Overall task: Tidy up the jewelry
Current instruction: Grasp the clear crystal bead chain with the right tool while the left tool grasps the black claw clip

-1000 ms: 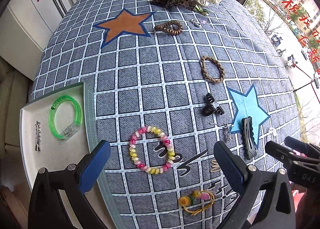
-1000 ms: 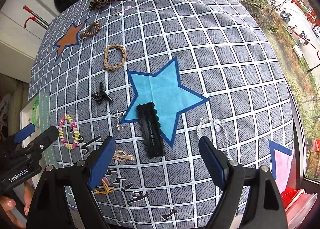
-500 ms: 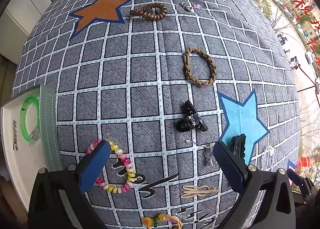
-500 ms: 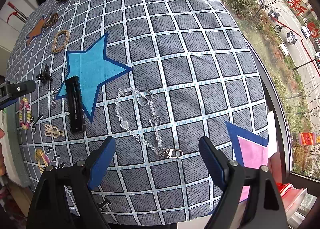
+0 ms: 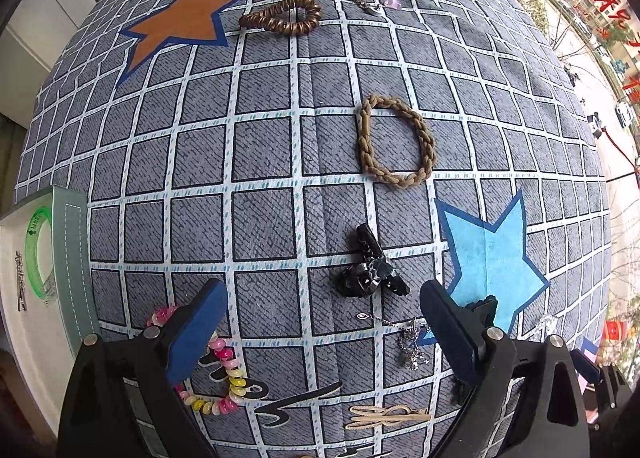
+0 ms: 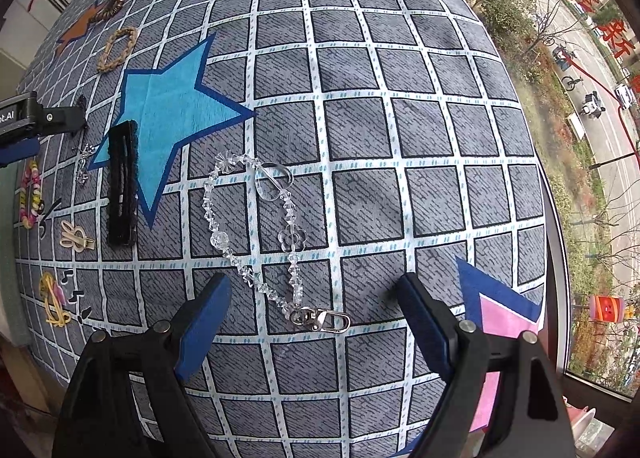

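Note:
My left gripper [image 5: 324, 334] points down at the checked cloth, open and empty. A black claw clip [image 5: 372, 270] lies just beyond the gap between its blue pads. A pink-and-yellow bead bracelet [image 5: 216, 378] lies partly under its left finger, and a silver chain earring [image 5: 408, 342] lies by its right one. My right gripper [image 6: 314, 322] is open too. The metal clasp [image 6: 320, 320] of a clear crystal bead chain [image 6: 256, 226] lies on the cloth between its fingers, untouched. A black snap hair clip [image 6: 122, 182] rests on the blue star [image 6: 172, 114].
A white tray [image 5: 40, 338] at the left edge holds a green bangle [image 5: 38, 250] and a silver bar clip [image 5: 20, 282]. A tan braided bracelet [image 5: 396, 140], a brown coil tie [image 5: 282, 16] and a beige hairpin [image 5: 386, 416] lie loose. The table edge and window run along the right.
Both grippers sank toward the cloth. The left one shifted from over the bead bracelet to the black claw clip. The right one shifted from the black snap clip to the crystal chain.

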{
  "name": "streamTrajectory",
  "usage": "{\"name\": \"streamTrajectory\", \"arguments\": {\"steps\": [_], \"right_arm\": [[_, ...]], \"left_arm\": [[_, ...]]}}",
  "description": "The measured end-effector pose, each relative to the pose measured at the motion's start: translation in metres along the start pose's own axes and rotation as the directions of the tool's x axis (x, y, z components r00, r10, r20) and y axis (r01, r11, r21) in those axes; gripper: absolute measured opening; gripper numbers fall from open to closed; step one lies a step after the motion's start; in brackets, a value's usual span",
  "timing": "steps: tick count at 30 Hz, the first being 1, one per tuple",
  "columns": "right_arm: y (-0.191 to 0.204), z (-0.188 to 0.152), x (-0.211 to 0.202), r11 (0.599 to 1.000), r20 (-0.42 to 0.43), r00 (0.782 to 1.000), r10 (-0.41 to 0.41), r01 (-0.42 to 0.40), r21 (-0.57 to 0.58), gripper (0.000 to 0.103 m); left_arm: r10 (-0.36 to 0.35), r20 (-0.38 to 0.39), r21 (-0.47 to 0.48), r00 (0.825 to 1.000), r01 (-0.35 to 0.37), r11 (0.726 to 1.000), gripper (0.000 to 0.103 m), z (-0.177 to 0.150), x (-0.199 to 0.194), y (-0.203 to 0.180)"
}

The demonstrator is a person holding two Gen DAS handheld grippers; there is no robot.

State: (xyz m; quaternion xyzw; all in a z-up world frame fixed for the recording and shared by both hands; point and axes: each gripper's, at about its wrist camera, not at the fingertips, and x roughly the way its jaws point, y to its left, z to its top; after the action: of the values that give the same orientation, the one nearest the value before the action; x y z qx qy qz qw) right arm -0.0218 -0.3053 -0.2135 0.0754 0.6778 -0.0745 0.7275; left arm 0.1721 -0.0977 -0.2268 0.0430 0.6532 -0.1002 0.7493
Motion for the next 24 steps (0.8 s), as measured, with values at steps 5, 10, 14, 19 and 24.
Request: {"name": "streamTrajectory", "arguments": {"steps": [5, 10, 14, 19, 24], "right_arm": [[0.002, 0.009, 0.0, 1.0, 0.014, 1.0, 0.005, -0.005, -0.025, 0.088], [0.002, 0.018, 0.003, 0.999, 0.015, 1.0, 0.007, -0.007, -0.032, 0.088], [0.001, 0.017, 0.005, 0.999, 0.015, 1.0, 0.007, -0.007, -0.039, 0.084], [0.013, 0.009, -0.003, 0.997, 0.019, 1.0, 0.012, -0.01, -0.077, 0.065], [0.02, 0.008, -0.005, 0.996, 0.026, 1.0, 0.013, -0.011, -0.085, 0.034]], "left_arm": [[0.012, -0.014, 0.032, 1.0, -0.011, 0.999, 0.089, 0.007, 0.012, -0.023], [0.026, -0.005, 0.059, 1.0, -0.025, 0.998, 0.085, 0.005, 0.015, -0.041], [0.034, 0.012, 0.085, 0.999, -0.035, 0.996, 0.067, 0.002, 0.009, -0.053], [0.017, 0.023, 0.104, 1.0, -0.02, 0.994, 0.045, 0.001, -0.001, -0.059], [-0.081, 0.03, 0.094, 0.996, 0.078, 0.992, 0.039, 0.002, -0.011, -0.052]]}}
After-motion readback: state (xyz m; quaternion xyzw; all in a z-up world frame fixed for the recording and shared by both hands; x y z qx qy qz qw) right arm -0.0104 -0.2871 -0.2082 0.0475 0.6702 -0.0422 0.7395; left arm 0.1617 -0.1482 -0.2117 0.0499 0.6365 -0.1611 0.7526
